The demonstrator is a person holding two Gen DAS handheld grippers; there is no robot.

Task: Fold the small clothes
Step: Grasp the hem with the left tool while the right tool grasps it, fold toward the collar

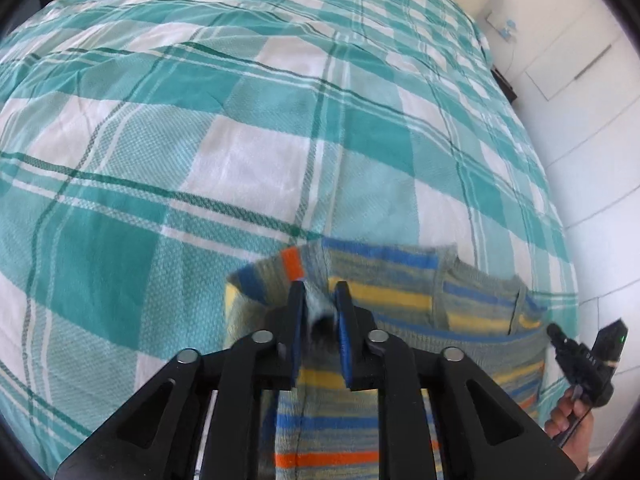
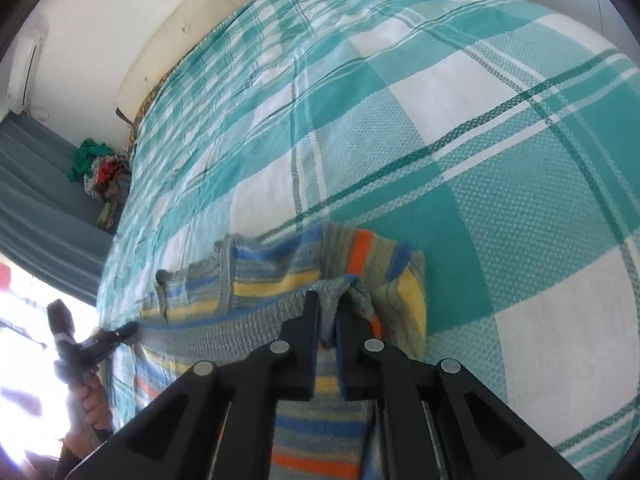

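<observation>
- Left gripper (image 1: 320,286): jaws slightly apart, striped garment (image 1: 400,300) fold bunched between them
- Right gripper (image 2: 328,298): pinching the garment's edge
- Garment on checked bedspread (image 1: 200,140), near its edge

Around my work: bed and room

A teal-and-white checked woven bedspread (image 1: 248,128) covers the bed before me; a cream padded headboard (image 2: 192,20) stands at its far end, a heap of green and red clothes (image 2: 100,168) lies beside it, near white wall tiles (image 1: 592,128)

Striped garment (image 1: 400,300) on the bedspread (image 1: 240,140), between left gripper (image 1: 320,292) and right gripper (image 2: 328,304)
</observation>
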